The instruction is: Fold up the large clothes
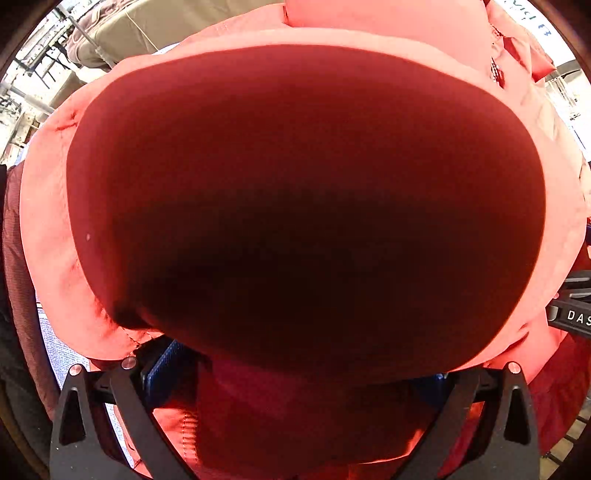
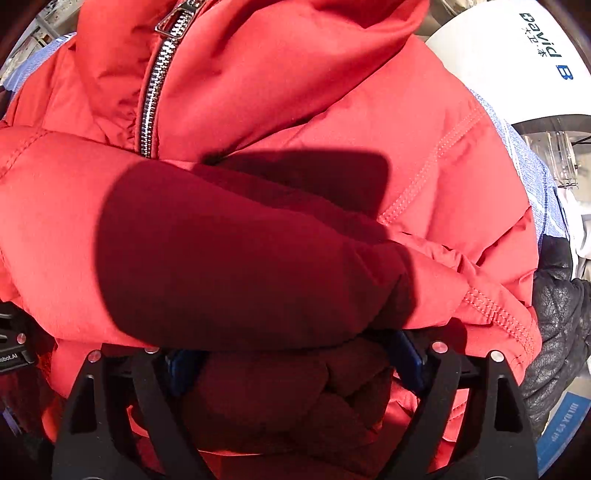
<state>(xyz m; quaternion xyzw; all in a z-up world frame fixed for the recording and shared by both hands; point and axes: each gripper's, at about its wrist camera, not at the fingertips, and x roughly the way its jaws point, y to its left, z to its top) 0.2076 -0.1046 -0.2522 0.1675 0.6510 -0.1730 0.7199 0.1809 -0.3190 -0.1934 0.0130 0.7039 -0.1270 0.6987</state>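
Observation:
A big red puffer jacket (image 1: 306,192) fills the left wrist view, bulging over the fingers in deep shadow. My left gripper (image 1: 295,376) has its blue pads (image 1: 162,369) set wide, with a thick fold of the jacket between them; the tips are hidden. In the right wrist view the same jacket (image 2: 280,122) shows its silver zipper (image 2: 155,96) running up at upper left and a stitched seam at right. My right gripper (image 2: 295,365) has bunched jacket padding between its blue pads (image 2: 410,362).
A light blue cloth (image 2: 524,162) lies under the jacket. A black leather garment (image 2: 557,325) lies at the right edge. A white signboard (image 2: 517,62) with blue lettering stands behind. A beige sofa (image 1: 177,26) and racks are at the far left.

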